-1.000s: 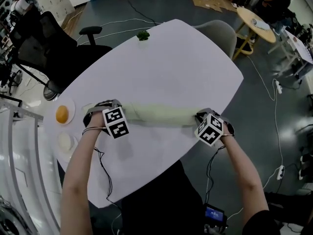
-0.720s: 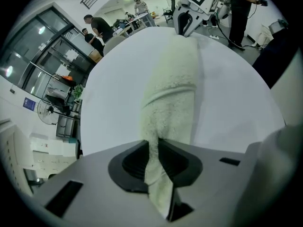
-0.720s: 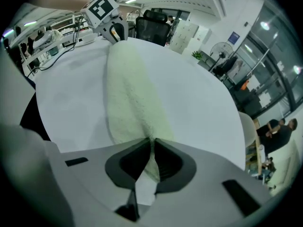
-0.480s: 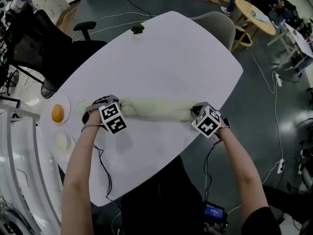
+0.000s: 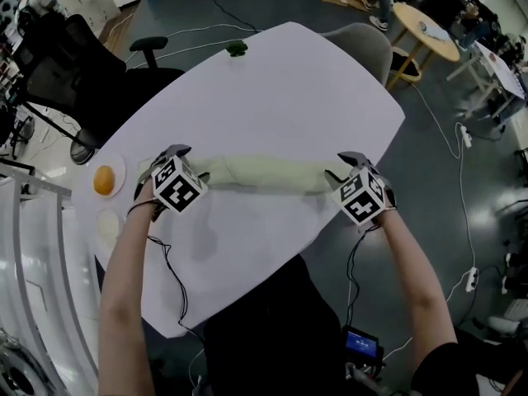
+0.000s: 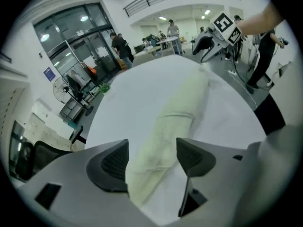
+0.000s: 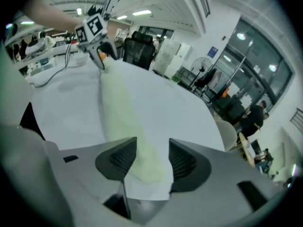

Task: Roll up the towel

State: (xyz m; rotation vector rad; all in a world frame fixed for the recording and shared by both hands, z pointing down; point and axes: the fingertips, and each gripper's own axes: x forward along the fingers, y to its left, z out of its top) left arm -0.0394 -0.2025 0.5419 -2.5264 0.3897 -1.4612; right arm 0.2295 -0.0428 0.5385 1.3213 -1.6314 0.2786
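**Jaws off one rolled towel, both ends**

At the towel's left end: left hand-held gripper (image 5: 176, 156), jaws wide apart and just opened. Towel end lying between the pads (image 6: 113, 162), not squeezed.

At the towel's right end: right hand-held gripper (image 5: 339, 165), jaws also just opened, though less widely. Towel tip between them, not clamped.

Two hand-held grippers in all, one in each hand, each with its marker cube, both angled down at the towel.

One towel (image 5: 260, 174), pale yellow-green, wound into a long roll. Lying flat on the white surface (image 5: 289, 89), stretched crosswise between the two hand-held grippers.

Left of the towel, near the surface's edge: two small plates. On the nearer plate (image 5: 120, 174), one orange fruit (image 5: 103, 181). On the other plate (image 5: 115, 239), one pale round thing (image 5: 108, 223), too small to identify.

Beyond the towel, at the surface's far edge: one small green thing (image 5: 238, 49), too small to name.

Farther beyond the towel, on the floor: one black office chair (image 5: 74, 64), one grey chair (image 5: 363, 44) and one round wooden table (image 5: 429, 35).
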